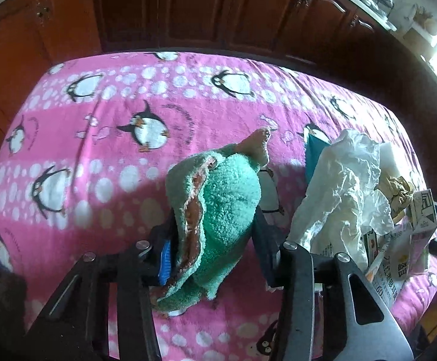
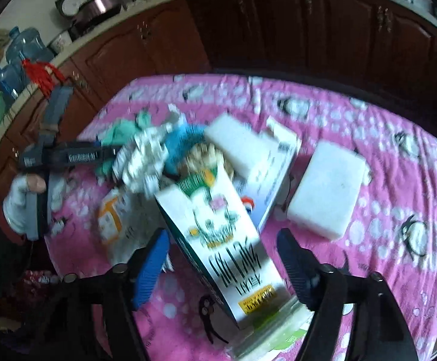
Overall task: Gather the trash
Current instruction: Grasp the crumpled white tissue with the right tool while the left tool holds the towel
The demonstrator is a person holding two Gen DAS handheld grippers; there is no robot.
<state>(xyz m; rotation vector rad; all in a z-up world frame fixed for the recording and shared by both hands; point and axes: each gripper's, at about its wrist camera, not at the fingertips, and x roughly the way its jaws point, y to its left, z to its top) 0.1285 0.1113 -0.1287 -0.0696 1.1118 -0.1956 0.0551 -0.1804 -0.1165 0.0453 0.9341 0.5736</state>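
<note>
Pink penguin-print fleece [image 1: 104, 156] covers the table, with dark wooden cabinets [image 1: 188, 9] behind. At its right side lies the trash pile: crumpled white plastic [image 1: 347, 180], cartons and foam blocks [image 2: 326, 189]. One tall printed carton [image 2: 227, 240] stands between the right gripper [image 2: 223, 261] fingers, its long axis running away from the camera; the jaws stand spread, not pressing it. The left gripper [image 1: 215, 240], tilted steeply down in a gloved hand [image 2: 29, 201], pinches a fluffy green cloth [image 1: 221, 210].
</note>
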